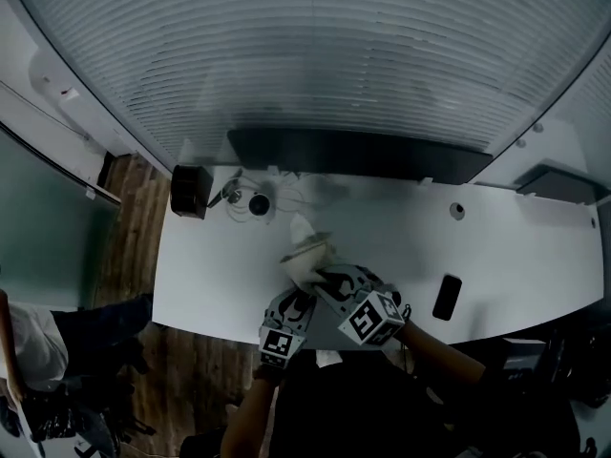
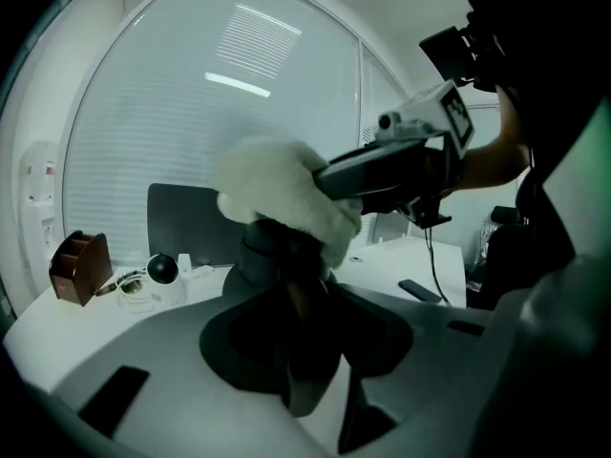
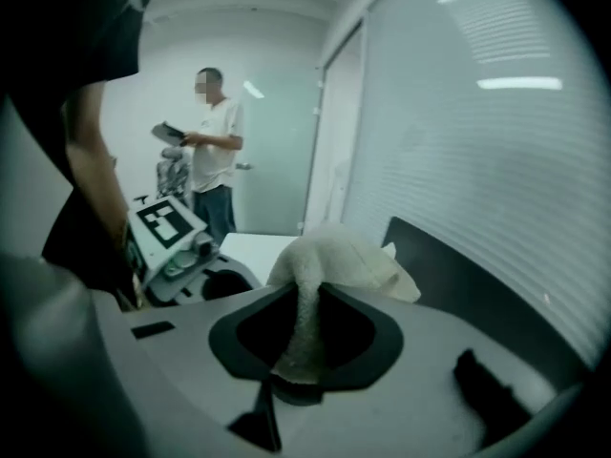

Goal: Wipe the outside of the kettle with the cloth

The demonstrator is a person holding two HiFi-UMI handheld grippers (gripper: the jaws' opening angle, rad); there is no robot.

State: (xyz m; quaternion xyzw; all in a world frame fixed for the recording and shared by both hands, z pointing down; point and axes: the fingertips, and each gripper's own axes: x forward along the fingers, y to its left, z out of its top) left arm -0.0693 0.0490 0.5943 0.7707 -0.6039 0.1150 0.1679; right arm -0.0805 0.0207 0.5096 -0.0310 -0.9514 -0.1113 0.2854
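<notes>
The left gripper (image 2: 298, 332) has its jaws set wide around a dark part of the kettle (image 2: 270, 252), apparently the handle, though the dim view makes that hard to confirm. The kettle sits just in front of that gripper, at the near edge of the white surface (image 1: 401, 227). The right gripper (image 3: 305, 337) is clamped on a fold of the pale cloth (image 3: 336, 259), and the rest of the cloth is draped over the top of the kettle. A dark phone (image 1: 446, 297) lies on the surface to the right.

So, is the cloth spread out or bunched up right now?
Bunched up: the cloth sits crumpled in a lump, one strip pinched by the right gripper.
</notes>
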